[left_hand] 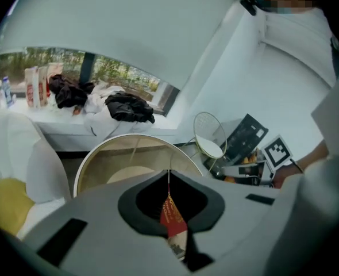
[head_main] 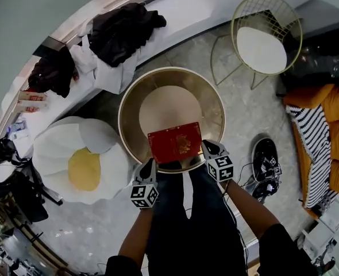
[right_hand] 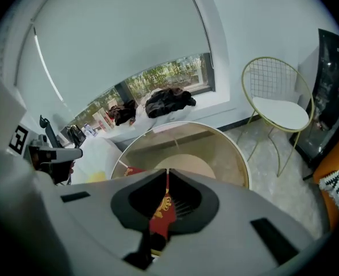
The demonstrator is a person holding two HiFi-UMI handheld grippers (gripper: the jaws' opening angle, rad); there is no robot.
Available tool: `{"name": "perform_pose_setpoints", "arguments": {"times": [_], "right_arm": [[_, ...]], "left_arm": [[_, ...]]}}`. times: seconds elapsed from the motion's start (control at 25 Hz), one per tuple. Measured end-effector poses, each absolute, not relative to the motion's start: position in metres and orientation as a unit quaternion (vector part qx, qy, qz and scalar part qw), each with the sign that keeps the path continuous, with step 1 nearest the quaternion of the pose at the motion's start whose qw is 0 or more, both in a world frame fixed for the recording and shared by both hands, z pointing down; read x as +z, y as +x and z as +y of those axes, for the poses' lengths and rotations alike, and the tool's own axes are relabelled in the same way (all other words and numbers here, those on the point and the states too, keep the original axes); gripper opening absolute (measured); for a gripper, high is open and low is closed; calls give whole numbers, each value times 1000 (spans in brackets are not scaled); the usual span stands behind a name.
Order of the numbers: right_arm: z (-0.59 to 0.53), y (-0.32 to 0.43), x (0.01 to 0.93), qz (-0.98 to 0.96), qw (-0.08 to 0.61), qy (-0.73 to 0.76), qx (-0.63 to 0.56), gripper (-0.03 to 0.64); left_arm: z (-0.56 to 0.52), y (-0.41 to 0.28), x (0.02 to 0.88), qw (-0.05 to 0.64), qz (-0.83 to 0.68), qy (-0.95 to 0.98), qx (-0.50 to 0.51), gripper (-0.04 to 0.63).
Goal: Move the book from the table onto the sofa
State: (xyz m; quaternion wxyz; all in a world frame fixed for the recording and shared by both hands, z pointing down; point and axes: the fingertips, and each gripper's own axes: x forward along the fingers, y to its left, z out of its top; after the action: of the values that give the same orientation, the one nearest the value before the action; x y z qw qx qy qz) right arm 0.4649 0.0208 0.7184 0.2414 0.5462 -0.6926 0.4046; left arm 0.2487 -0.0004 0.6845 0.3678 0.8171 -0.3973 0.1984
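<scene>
Left gripper [head_main: 149,167]: jaws pressed together, nothing between them; just beside the book's [head_main: 175,142] 7 o'clock corner. Right gripper [head_main: 208,148]: jaws likewise closed and empty, at the book's 3 o'clock edge. Red book lies flat at the round table's [head_main: 214,102] 6 o'clock rim.

Head view: high above, looking steeply down on round gold-rimmed glass counter [head_main: 212,102]. Left and right gripper views: low at its near rim, close up, facing across it toward long window [right_hand: 164,76]. All 3 share the counter and gold wire chair [head_main: 261,48].
</scene>
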Motion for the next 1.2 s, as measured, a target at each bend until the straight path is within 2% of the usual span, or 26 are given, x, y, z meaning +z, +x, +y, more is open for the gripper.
{"name": "perform_pose_setpoints", "arguments": {"times": [0.08,0.12,0.2,0.32,0.44,0.6,0.92,1.2], "right_arm": [[25,466,742,-689,248,539,415,39],[26,466,753,-686,250,538,421,91],[28,471,773,-676,252,542,431,107],[36,475,803,-664,256,538,452,112],[45,476,830,-656,266,521,477,158],[53,478,857,-647,276,504,501,198],[46,471,879,-660,296,481,496,227],[43,466,891,-642,229,478,554,231]], "left_arm": [[-3,246,709,373,-402,812,199,15],[-4,246,720,370,-401,813,204,17],[-8,247,740,366,-398,814,214,18],[-9,249,770,379,-381,812,227,58],[-7,245,796,406,-375,802,228,130],[-1,232,830,426,-382,782,247,158],[3,233,872,463,-349,770,266,175],[11,241,885,493,-322,770,245,179]]}}
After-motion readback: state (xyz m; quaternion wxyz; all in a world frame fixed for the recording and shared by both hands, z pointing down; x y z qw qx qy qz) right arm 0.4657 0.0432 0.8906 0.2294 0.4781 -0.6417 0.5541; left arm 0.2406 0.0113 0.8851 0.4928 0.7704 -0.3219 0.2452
